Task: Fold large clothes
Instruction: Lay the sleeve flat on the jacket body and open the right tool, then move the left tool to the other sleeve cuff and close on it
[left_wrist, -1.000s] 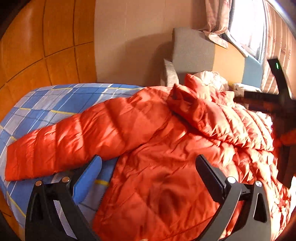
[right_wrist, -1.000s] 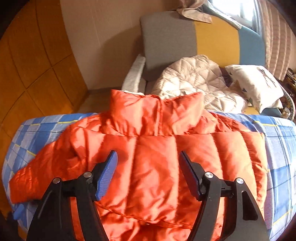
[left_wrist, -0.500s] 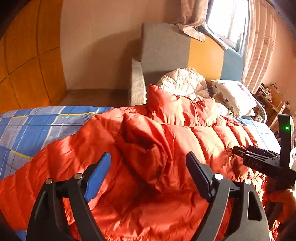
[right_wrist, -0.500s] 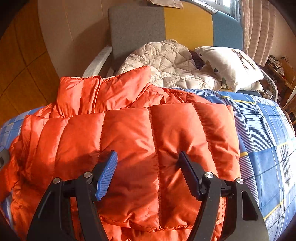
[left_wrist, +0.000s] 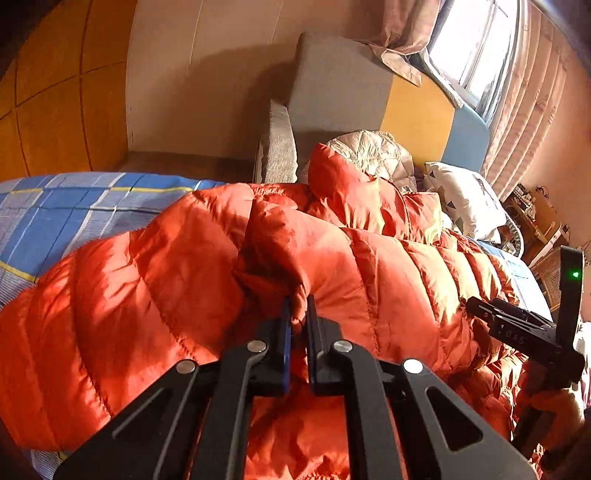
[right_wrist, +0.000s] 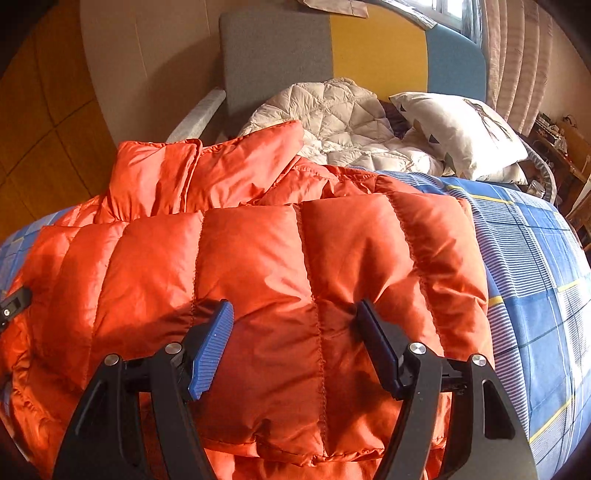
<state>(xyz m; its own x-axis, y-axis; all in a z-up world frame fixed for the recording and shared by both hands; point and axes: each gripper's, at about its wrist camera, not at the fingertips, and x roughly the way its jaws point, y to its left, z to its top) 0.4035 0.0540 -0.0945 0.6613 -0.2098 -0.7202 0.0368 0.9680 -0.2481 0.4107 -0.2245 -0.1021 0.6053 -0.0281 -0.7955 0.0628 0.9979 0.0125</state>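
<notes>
Orange puffer jacket (right_wrist: 258, 280) lies spread on bed (right_wrist: 535, 280) with blue plaid cover, collar toward armchair (right_wrist: 277, 55). One quilted sleeve folded across jacket body in right wrist view. My left hand-held gripper (left_wrist: 298, 314) clenched on bunched fold of jacket fabric near jacket's middle. My right hand-held gripper (right_wrist: 295, 325) released, fingers spread wide over folded sleeve, pads (right_wrist: 212, 343) just above fabric. White quilted garment (right_wrist: 340, 118) and pillow (right_wrist: 458, 133) heaped on armchair behind bed.
</notes>
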